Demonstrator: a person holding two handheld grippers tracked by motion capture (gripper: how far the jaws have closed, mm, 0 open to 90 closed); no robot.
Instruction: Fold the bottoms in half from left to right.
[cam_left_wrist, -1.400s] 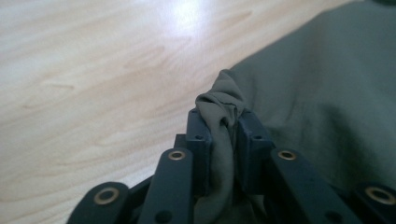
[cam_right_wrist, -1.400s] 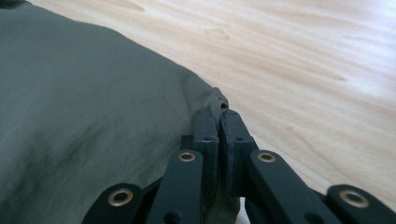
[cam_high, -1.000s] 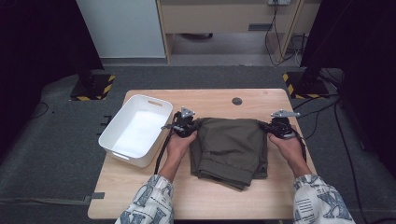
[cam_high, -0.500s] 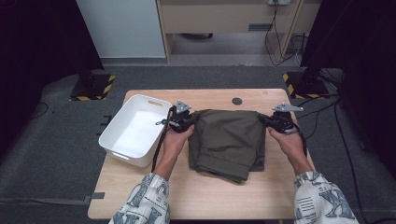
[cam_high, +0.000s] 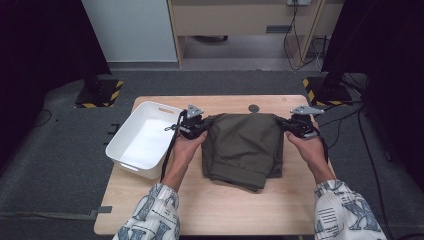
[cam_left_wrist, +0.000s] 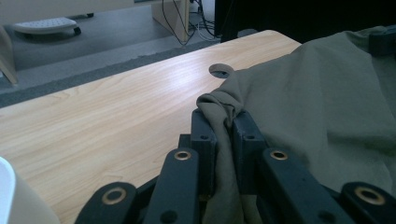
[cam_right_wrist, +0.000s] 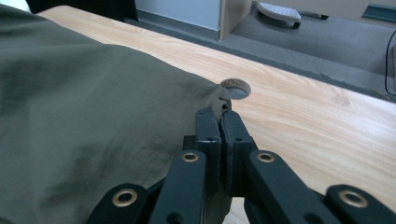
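Note:
An olive-green folded garment (cam_high: 243, 147) lies spread across the middle of the wooden table (cam_high: 210, 210), its far edge lifted between my two grippers. My left gripper (cam_high: 204, 125) is shut on the garment's far left corner; in the left gripper view the bunched cloth (cam_left_wrist: 223, 109) is pinched between the black jaws of the left gripper (cam_left_wrist: 223, 122). My right gripper (cam_high: 286, 125) is shut on the far right corner, and the right gripper view shows the right gripper (cam_right_wrist: 219, 119) with jaws pressed together on a thin fold of the cloth (cam_right_wrist: 93, 121).
A white rectangular bin (cam_high: 126, 155) stands at the table's left edge, next to my left hand. A round cable hole (cam_high: 254, 108) sits in the tabletop just beyond the garment. Bare wood lies in front of the garment. Cables and cabinet legs stand on the grey floor behind.
Both grippers have risen and moved slightly away from me with the garment's far corners, so the far edge is lifted and the cloth is stretched flatter between them.

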